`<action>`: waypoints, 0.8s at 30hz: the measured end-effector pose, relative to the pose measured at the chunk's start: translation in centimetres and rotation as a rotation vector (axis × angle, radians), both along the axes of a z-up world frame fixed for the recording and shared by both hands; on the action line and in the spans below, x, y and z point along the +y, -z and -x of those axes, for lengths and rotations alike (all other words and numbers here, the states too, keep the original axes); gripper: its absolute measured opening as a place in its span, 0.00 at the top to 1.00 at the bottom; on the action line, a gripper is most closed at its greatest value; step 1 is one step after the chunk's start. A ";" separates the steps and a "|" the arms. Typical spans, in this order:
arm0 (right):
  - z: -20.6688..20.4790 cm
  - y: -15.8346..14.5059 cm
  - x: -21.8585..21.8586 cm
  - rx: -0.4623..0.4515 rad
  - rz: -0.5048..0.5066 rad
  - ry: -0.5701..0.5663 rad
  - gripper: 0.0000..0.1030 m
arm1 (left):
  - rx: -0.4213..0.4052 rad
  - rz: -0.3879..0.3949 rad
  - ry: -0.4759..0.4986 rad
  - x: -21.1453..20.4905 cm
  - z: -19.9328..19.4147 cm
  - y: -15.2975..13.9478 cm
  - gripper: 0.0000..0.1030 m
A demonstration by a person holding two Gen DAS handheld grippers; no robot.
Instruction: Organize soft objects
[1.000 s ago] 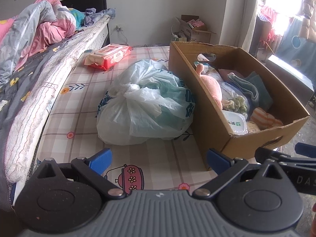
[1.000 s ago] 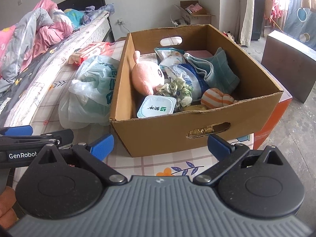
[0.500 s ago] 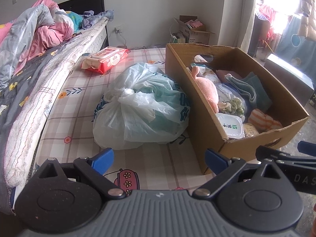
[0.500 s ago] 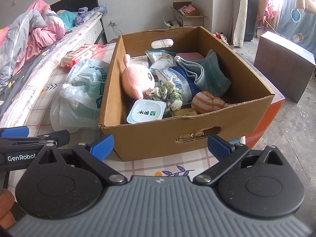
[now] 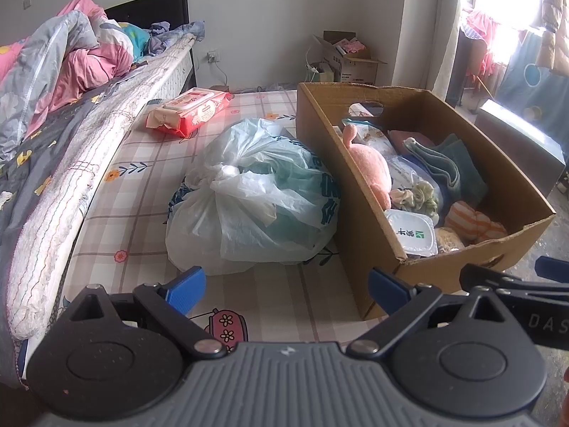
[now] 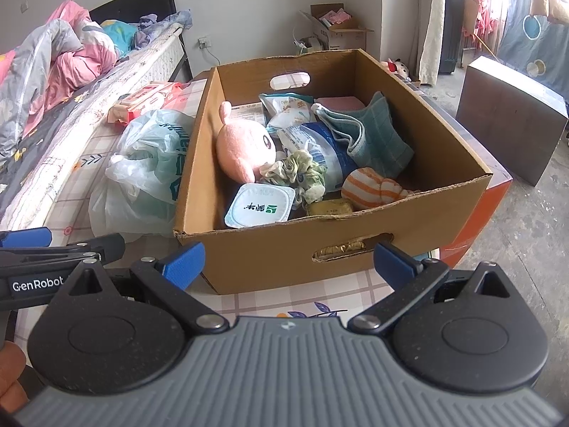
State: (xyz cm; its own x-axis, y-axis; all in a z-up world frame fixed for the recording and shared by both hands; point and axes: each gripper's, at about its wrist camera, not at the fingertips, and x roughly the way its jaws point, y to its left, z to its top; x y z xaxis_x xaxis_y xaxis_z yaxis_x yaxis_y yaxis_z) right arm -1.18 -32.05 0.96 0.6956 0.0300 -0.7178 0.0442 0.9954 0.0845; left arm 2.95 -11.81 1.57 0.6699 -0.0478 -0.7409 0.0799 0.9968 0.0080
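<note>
One box (image 6: pixel 419 224) of soft things sat just past the right gripper (image 6: pixel 290 261). One bag (image 5: pixel 256 199) lay ahead of the left gripper (image 5: pixel 286 284). Both grippers' fingers were wide apart, holding nothing.

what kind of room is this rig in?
Most likely a lived-in bedroom at home. A bed with a rumpled quilt and dark headboard runs along the wall, a curtained window sits at the far side, and a cardboard box of soft things stands in the middle.

one cardboard box (image 6: pixel 355 249) holds one pink plush toy (image 6: pixel 243 153), one green scrunchie (image 6: pixel 298 174), one teal towel (image 6: pixel 373 135), one striped sock ball (image 6: pixel 370 186), one white tub (image 6: pixel 261 208) and two snack bags (image 6: pixel 288 110) (maybe more underneath). beside it: one plastic bag (image 5: pixel 256 199), one wipes pack (image 5: pixel 190 110).
</note>
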 end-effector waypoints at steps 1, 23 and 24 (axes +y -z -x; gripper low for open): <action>0.0 0.0 0.0 0.002 0.000 0.000 0.01 | 0.001 0.002 0.000 0.0 -0.1 0.0 0.04; 0.0 0.1 0.1 0.006 0.003 0.004 0.01 | 0.003 0.005 0.000 0.1 -0.1 0.0 0.04; 0.0 0.1 0.1 0.007 0.003 0.004 0.01 | 0.003 0.005 0.000 0.2 -0.1 0.0 0.04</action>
State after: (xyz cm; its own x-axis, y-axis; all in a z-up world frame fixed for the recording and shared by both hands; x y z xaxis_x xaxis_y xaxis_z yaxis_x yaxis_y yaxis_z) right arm -1.16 -31.92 0.90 0.6906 0.0252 -0.7228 0.0485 0.9955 0.0811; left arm 3.04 -11.65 1.54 0.6677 -0.0518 -0.7427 0.0800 0.9968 0.0024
